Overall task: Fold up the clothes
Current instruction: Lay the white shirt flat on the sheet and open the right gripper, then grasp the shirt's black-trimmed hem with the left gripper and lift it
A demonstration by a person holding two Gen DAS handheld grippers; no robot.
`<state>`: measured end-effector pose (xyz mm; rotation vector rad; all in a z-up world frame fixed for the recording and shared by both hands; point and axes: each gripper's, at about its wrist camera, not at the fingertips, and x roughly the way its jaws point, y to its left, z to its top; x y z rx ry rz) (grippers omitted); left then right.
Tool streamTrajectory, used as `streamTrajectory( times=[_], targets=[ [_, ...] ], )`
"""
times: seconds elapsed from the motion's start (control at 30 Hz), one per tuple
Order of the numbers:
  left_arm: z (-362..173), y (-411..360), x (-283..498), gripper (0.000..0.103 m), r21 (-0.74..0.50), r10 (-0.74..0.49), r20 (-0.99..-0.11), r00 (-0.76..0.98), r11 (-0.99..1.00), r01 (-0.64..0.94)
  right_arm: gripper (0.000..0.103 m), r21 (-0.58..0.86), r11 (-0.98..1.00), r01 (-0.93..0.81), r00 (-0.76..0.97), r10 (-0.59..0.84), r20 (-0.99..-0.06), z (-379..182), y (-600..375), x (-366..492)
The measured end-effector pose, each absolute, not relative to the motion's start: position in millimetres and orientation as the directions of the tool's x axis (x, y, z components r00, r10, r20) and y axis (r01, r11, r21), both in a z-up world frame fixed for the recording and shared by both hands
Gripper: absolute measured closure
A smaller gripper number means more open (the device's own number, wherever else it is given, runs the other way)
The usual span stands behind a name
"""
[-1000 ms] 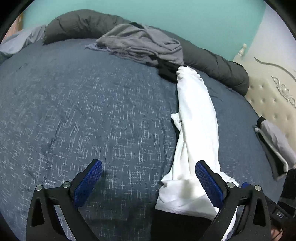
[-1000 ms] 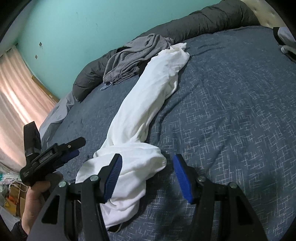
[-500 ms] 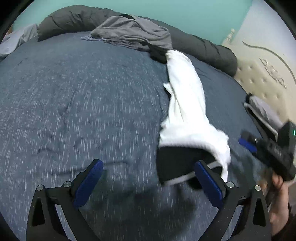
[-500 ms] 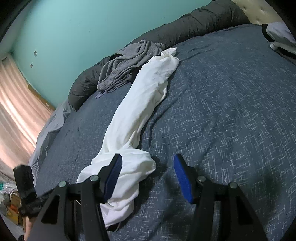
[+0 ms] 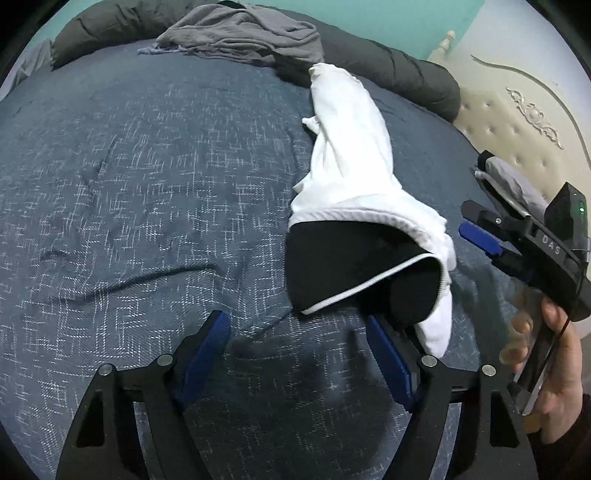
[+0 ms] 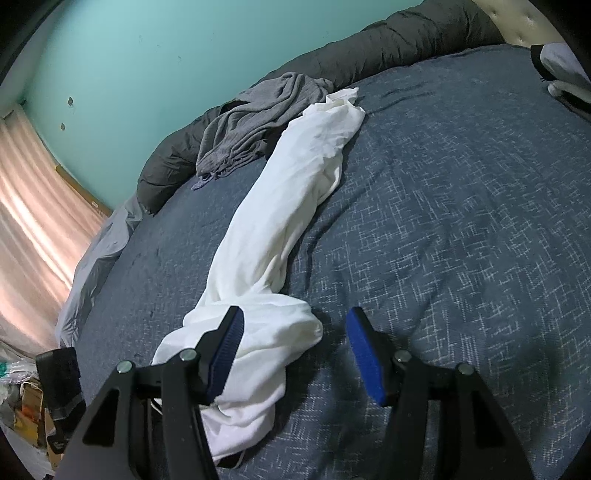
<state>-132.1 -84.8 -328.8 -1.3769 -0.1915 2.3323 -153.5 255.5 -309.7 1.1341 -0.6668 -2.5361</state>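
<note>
A: Where is the garment?

B: The white garment lies as a long rumpled strip on the blue bed cover, running from the grey clothes at the top of the left wrist frame down to lower centre. Its near end shows a black lining with white piping.

A: What has changed?

B: A second ago that black part sat right at the bottom edge of the left view, under the right-hand finger. Now the whole near end is in sight, above and between the fingers, so the left gripper has drawn back and turned toward it. In the right wrist view the bunched end has hardly shifted.

A: And the fingers?

B: Both pairs are spread wide, holding nothing. The right gripper hovers over the bunched end, one finger across the cloth.

A: Meaning for the fold?

B: My guess: the garment is unfolded, and both grippers are lining up on its near end.
</note>
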Motion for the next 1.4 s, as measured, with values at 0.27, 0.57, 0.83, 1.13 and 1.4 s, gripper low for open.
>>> streamTrajectory(
  times=[0.27, 0.57, 0.83, 1.13, 1.4],
  targets=[
    [-321, -83, -150, 0.079, -0.309, 0.425, -0.785, -0.451, -0.899, -0.309, 0.044, 0.517, -0.854, 0.058, -0.651, -0.425, -0.630, -312, 259, -154],
    [-307, -93, -182, 0.095, -0.302, 0.401, -0.736, -0.545, -0.915, -0.266, 0.044, 0.507, -0.852, 0.130, -0.602, -0.474, -0.643, -317, 240, -159],
    [-303, -84, -193, 0.101, -0.345, 0.446, -0.699, -0.559, -0.895, -0.283, 0.044, 0.500, -0.850, 0.167, -0.544, -0.502, -0.673, -325, 228, -162],
    [-300, -51, -204, 0.101, -0.365, 0.489, -0.686, -0.539, -0.872, -0.327, 0.066, 0.507, -0.843, 0.180, -0.489, -0.524, -0.697, -337, 223, -168],
    [-320, -24, -217, 0.086, -0.363, 0.486, -0.730, -0.481, -0.871, -0.331, 0.066, 0.525, -0.841, 0.131, -0.494, -0.515, -0.701, -343, 244, -163]
  ],
)
